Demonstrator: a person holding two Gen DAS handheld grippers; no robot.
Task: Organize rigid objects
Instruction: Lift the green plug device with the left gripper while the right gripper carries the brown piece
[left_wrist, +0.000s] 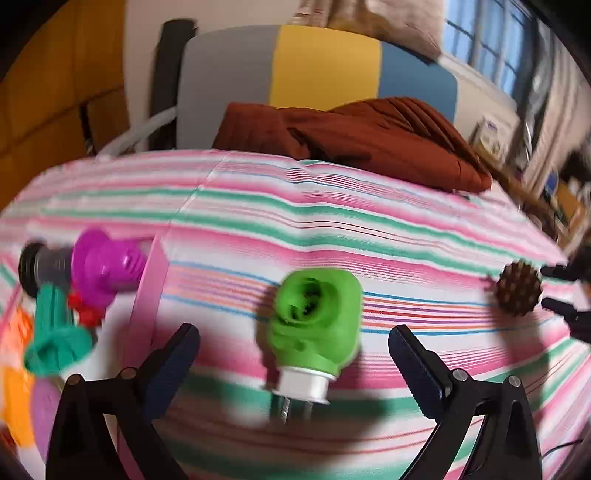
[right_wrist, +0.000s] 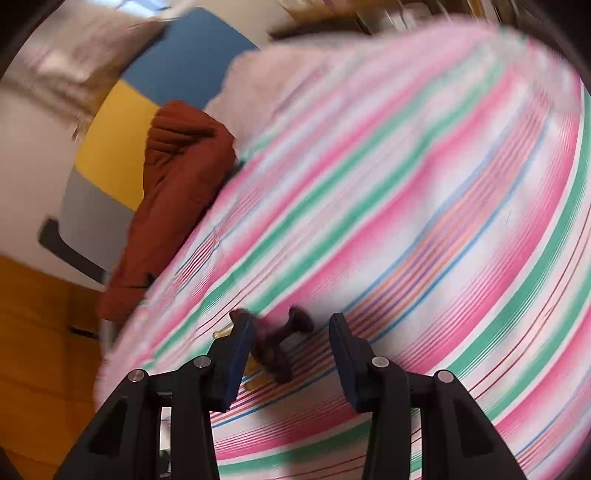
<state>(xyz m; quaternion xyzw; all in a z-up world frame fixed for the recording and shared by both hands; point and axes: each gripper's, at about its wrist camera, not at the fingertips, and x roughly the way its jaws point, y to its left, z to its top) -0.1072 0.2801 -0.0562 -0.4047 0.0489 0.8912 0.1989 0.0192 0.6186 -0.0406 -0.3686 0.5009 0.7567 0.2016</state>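
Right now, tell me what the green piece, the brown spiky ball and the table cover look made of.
Green piece: probably moulded plastic, smooth with a slight sheen, on a white collar.
Brown spiky ball: looks like a pinecone, woody matte scales; blur leaves it open.
Table cover: woven cloth, printed stripes, with a visible fold crease.

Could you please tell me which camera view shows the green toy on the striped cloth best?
The left wrist view: the green toy lies whole and central on the striped cloth, just ahead of that camera. The right wrist view does not show it at all.
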